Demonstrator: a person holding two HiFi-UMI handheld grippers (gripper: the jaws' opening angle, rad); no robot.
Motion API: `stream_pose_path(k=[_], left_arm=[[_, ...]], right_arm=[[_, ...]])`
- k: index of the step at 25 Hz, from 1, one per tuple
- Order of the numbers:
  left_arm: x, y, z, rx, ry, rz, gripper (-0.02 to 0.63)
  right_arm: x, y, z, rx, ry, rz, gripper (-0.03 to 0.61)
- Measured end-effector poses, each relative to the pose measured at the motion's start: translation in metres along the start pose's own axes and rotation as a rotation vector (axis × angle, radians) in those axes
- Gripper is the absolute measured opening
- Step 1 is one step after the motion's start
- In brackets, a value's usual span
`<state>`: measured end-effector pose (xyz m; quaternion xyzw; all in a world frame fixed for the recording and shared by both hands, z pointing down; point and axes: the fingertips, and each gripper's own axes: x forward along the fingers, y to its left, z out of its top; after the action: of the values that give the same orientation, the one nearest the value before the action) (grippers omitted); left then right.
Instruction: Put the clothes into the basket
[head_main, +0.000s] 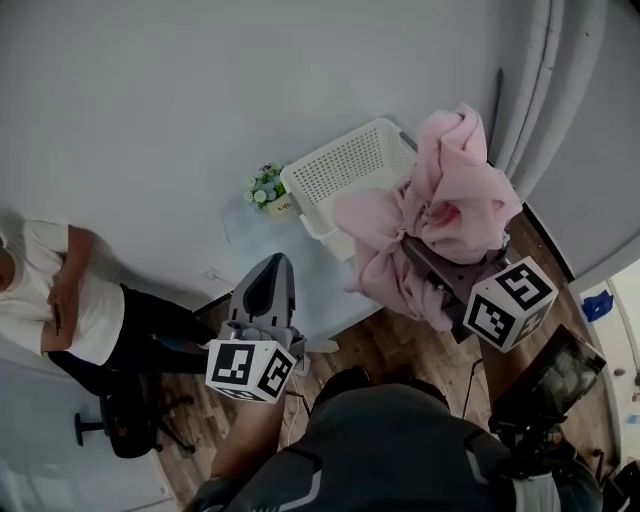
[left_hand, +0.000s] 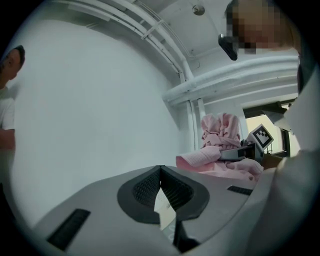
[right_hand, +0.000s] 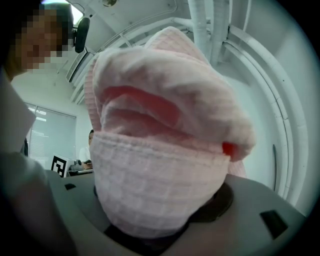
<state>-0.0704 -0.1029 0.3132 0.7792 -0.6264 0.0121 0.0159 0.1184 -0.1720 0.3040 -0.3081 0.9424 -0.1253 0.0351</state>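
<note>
The right gripper (head_main: 430, 252) has its fingers spread wide but clamped on a thick bunch of the pink garment (head_main: 455, 195), probably so it travels whole. The white basket (head_main: 345, 165) lies just beyond them. The left gripper (left_hand: 160, 175) has its fingers pressed together, empty, off to the side.

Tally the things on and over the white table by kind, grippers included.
pink garment: 1
white basket: 1
flower pot: 1
grippers: 2, the left gripper shut and empty, the right gripper shut on the pink garment
Total: 5
</note>
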Motion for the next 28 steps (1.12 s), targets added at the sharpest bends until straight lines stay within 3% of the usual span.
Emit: stream_pose_path(k=[14,22,28], left_arm=[[0.074,0.058,-0.009,-0.023,0.016,0.024,0.011],[0.110,0.112,-0.023,-0.070,0.026,0.047,0.011],[0.135,0.124,-0.030,-0.083,0.052,0.053,0.011]], right_arm=[[0.082,-0.069,0.031,-0.022,0.029,-0.032,0.327],[0.155,-0.096,0.029,-0.044,0.098,-0.045,0.327],[0.187,-0.126,0.026,-0.043,0.162,-0.069,0.327]])
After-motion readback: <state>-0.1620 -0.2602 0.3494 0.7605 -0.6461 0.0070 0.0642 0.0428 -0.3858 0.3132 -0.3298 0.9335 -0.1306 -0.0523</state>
